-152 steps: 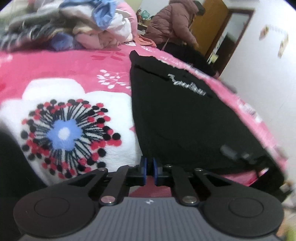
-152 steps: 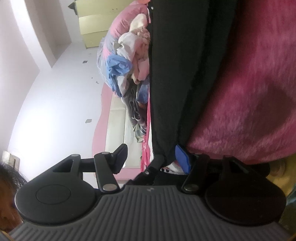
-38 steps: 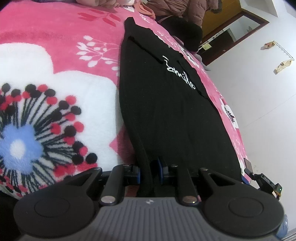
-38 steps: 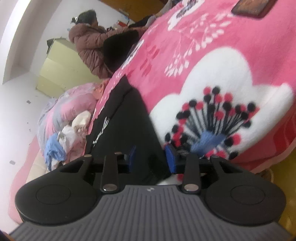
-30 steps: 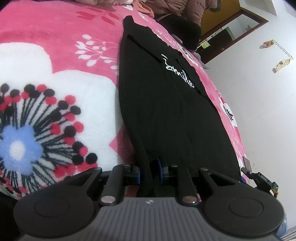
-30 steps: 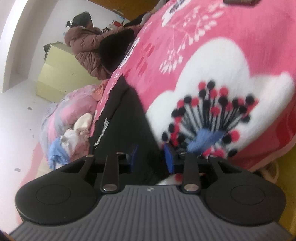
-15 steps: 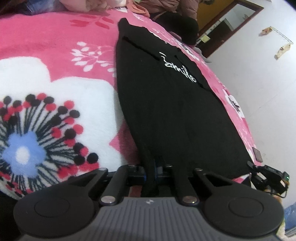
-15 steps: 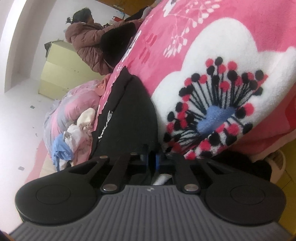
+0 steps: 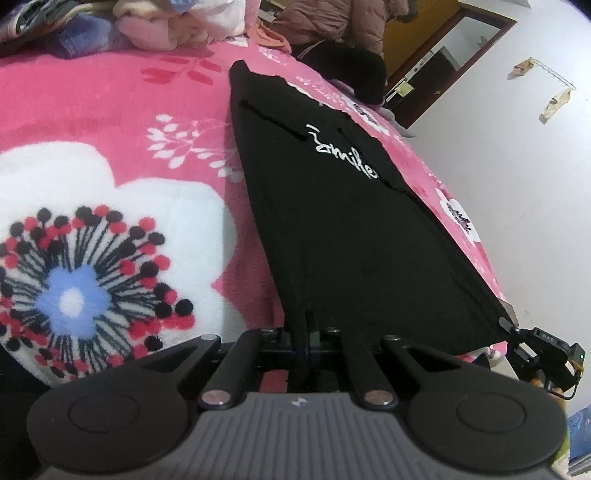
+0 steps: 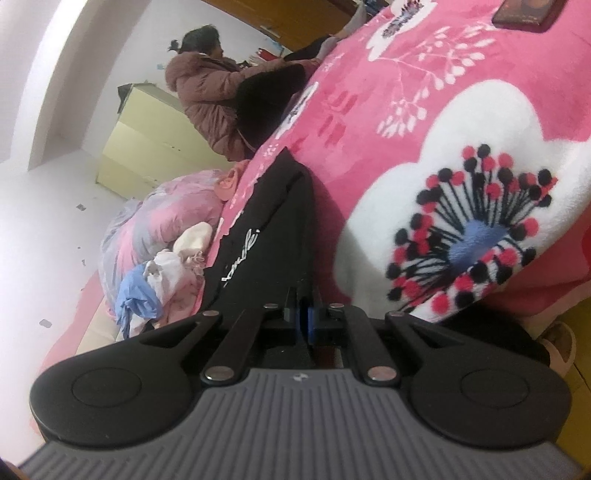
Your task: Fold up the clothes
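Note:
A black garment (image 9: pixel 332 206) with white script lettering lies stretched lengthwise on the pink flowered blanket (image 9: pixel 110 122). My left gripper (image 9: pixel 304 332) is shut on its near left corner, the cloth bunched between the jaws. In the left wrist view the right gripper (image 9: pixel 508 325) pinches the garment's near right corner at the bed's edge. From the right wrist view the same black garment (image 10: pixel 269 236) runs away from my right gripper (image 10: pixel 306 317), which is shut on its hem.
A heap of mixed clothes (image 9: pixel 129 26) lies at the head of the bed, also visible as a pile of clothes (image 10: pixel 162 258) in the right wrist view. A person in a puffy coat (image 10: pixel 210 107) sits at the far side. A doorway (image 9: pixel 450 55) stands beyond.
The right gripper's jaws, apart around the hem a second ago, have come together on it. Both grippers have lifted slightly, and the garment's near edge is pulled taut.

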Tool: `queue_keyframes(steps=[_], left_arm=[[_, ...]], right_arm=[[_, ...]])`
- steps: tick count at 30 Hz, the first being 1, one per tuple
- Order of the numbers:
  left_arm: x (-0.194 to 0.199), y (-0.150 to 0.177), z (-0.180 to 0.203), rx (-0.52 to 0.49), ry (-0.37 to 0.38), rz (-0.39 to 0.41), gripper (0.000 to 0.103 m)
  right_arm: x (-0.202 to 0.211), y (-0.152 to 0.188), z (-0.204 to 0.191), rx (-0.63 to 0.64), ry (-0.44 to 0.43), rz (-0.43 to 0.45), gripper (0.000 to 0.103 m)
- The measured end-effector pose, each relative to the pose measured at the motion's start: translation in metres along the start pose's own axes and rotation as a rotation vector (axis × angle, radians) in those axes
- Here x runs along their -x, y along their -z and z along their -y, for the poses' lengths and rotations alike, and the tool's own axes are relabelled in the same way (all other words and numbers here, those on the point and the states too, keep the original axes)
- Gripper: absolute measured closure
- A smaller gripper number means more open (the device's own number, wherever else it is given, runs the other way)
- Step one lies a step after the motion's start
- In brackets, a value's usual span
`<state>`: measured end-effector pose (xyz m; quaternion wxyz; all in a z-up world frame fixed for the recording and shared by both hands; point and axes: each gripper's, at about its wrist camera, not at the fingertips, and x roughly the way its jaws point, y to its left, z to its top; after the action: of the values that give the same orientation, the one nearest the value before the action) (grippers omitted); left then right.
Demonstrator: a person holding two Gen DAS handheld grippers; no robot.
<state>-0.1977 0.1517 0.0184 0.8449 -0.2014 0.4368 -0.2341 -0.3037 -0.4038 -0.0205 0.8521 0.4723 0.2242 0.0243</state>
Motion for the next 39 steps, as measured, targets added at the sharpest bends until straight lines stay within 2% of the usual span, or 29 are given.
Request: queue_keyframes(steps=[18, 25, 39], left_arm=[[0.044, 0.012, 0.019, -0.047, 0.017, 0.072, 0.1], [0.065, 0.022, 0.018, -0.037, 0.016, 0.076, 0.1], [0.133, 0.057, 0.017, 0.036, 0.048, 0.104, 0.1]], right_arm=[[0.037, 0.014, -0.01, 0.01, -0.053, 0.04, 0.101], [0.057, 0.02, -0.01, 0.004, -0.061, 0.054, 0.101], [0.122, 0.06, -0.022, -0.013, -0.072, 0.072, 0.101]])
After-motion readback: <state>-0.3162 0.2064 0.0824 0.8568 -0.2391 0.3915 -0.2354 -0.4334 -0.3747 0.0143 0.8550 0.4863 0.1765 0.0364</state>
